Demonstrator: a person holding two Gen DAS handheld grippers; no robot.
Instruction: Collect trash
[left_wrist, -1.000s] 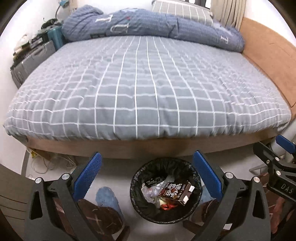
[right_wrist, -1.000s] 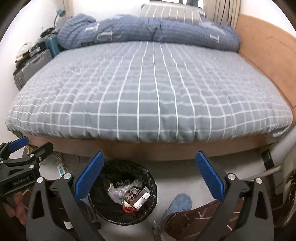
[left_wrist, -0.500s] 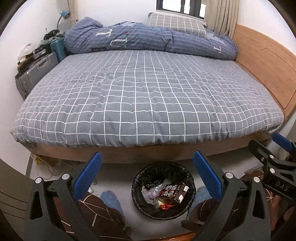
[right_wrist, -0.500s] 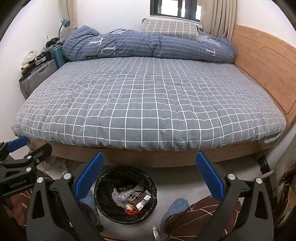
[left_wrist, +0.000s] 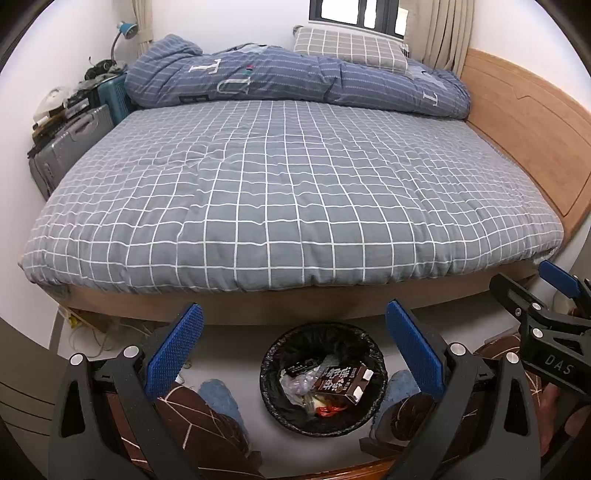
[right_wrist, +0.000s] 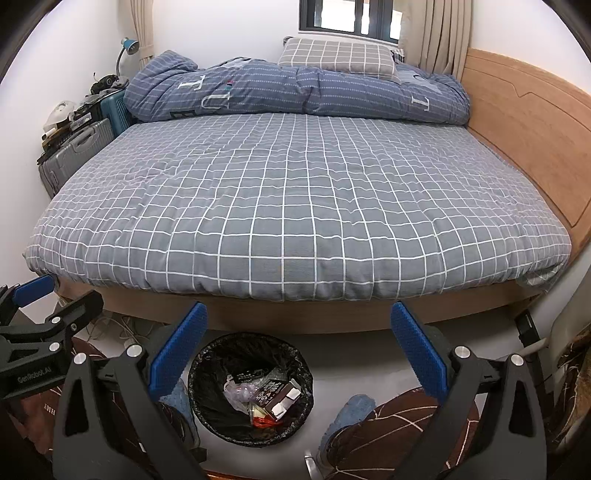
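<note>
A round trash bin with a black liner (left_wrist: 273, 354) stands on the floor at the foot of the bed. It holds a brown drink carton (left_wrist: 341, 384), clear plastic and red scraps. The bin also shows in the right wrist view (right_wrist: 210, 369). My left gripper (left_wrist: 293, 332) is open and empty, held high above the bin. My right gripper (right_wrist: 299, 332) is open and empty, above and right of the bin. Each gripper shows at the edge of the other's view.
A bed with a grey checked cover (left_wrist: 295, 192) fills the middle, with a blue duvet (left_wrist: 295, 81) and pillow at the far end. Suitcases (left_wrist: 70, 147) stand at the left wall. A wooden headboard (left_wrist: 524, 129) is right. The person's legs and blue slippers (left_wrist: 218, 398) flank the bin.
Both grippers have risen and pulled back from the bed, so the bin looks smaller and the window and far wall have come into view. Both stay open.
</note>
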